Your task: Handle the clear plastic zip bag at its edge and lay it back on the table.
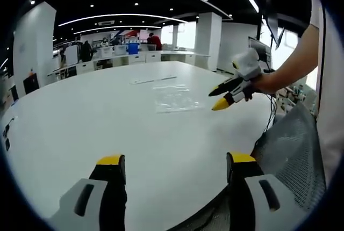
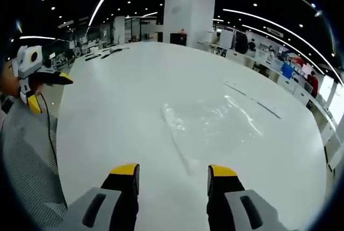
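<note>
Bag (image 2: 212, 121) of clear plastic lies flat on the big white table (image 2: 134, 86), out toward the middle, with nothing touching it. In the left gripper view the same bag (image 1: 174, 98) shows as a faint glossy patch, and a thin clear strip (image 1: 152, 80) lies on the table just beyond it.

In the right gripper view the right gripper (image 2: 173, 180) hovers above the table near the bag's closest corner, its 2 yellow-tipped jaws spread apart with bare tabletop showing between them. From the left gripper view that same gripper comes in from the right, held in a person's hand (image 1: 264, 82), its yellow tips a little apart and pointing at the bag's edge without touching it.

The left gripper (image 1: 177, 169) is held back over the table's near edge, well apart from the bag, its 2 jaws wide apart and holding nothing. A grey mesh chair back (image 1: 293, 153) stands beside the table under the person's arm. Desks and a white pillar (image 2: 188, 11) stand far behind.
</note>
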